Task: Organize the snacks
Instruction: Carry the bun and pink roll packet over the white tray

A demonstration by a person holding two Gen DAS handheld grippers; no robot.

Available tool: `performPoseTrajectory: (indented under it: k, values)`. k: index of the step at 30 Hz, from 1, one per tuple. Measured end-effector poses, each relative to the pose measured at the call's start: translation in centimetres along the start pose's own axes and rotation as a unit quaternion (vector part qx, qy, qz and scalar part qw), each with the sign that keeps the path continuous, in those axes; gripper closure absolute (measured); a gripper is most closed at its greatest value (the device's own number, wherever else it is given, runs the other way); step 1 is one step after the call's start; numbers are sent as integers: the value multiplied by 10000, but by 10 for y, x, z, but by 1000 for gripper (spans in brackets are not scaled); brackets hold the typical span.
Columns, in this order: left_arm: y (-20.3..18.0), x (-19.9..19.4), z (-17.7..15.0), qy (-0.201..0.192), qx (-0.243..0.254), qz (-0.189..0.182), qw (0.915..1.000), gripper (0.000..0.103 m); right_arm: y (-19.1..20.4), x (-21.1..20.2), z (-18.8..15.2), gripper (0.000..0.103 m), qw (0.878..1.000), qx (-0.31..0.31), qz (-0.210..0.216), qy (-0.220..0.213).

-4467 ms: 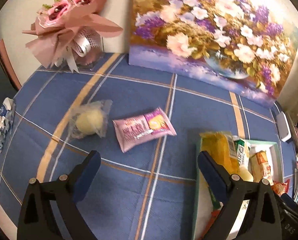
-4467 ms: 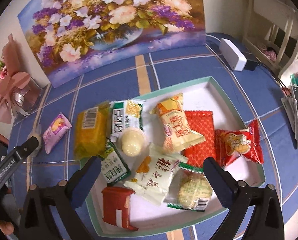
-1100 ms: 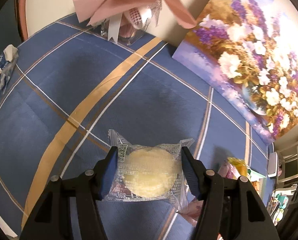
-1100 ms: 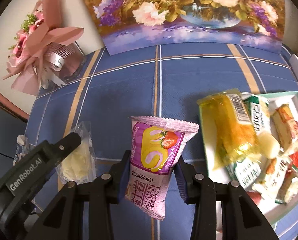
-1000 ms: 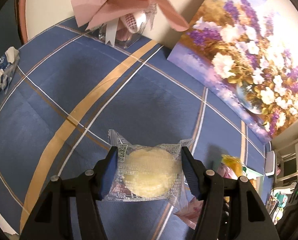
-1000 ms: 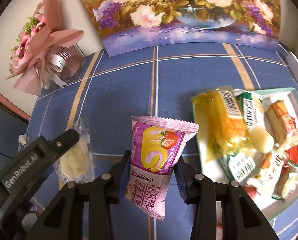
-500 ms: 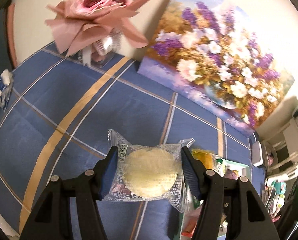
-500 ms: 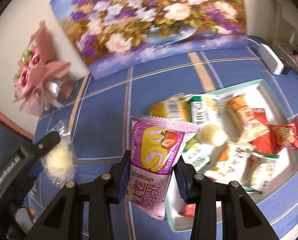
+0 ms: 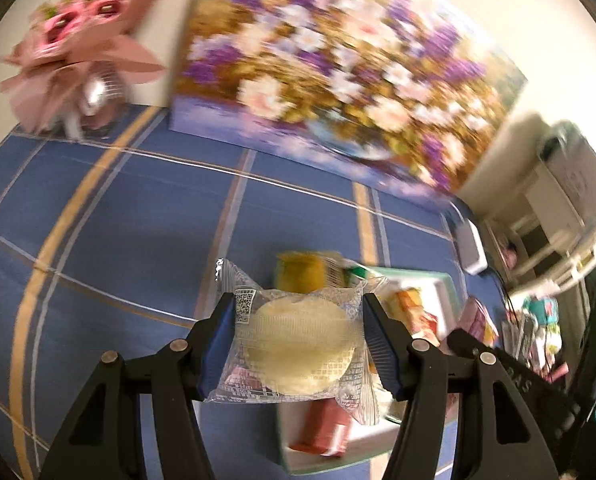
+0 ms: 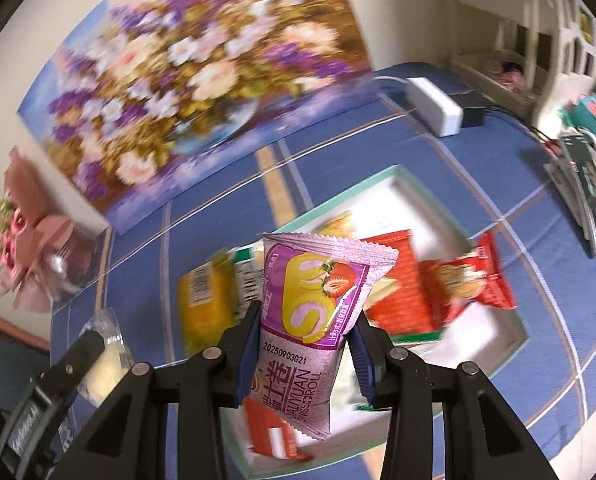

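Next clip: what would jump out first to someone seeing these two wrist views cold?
Each gripper's fingers clamp a snack in mid-air: the right gripper a pink Swiss roll packet, the left gripper a clear-wrapped round pastry. Below both sits a green-rimmed tray crowded with snacks, and a big flower painting fills the back.

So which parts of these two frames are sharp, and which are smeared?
Left wrist view: clear-wrapped pastry and gripper sharp, painting and tray motion-smeared. Right wrist view: pink Swiss roll pack crisp, tray snacks and painting streaked, fisheye bending the tablecloth lines.
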State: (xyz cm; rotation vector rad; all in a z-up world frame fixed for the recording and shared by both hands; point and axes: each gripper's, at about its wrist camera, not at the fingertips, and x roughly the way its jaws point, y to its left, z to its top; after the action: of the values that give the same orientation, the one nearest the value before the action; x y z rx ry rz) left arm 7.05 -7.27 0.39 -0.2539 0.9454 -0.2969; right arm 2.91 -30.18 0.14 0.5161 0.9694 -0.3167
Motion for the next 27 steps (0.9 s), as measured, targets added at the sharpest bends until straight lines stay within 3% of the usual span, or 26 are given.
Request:
performPoseTrajectory:
  k: [10, 27]
  values:
    - [-50, 32, -19, 392, 531, -199, 9976, 39, -37, 4, 5, 60, 9996, 268, -103, 82]
    - [-49, 69, -29, 854, 471, -182, 9951, 39, -28, 42, -7, 59, 9980, 42, -132, 624]
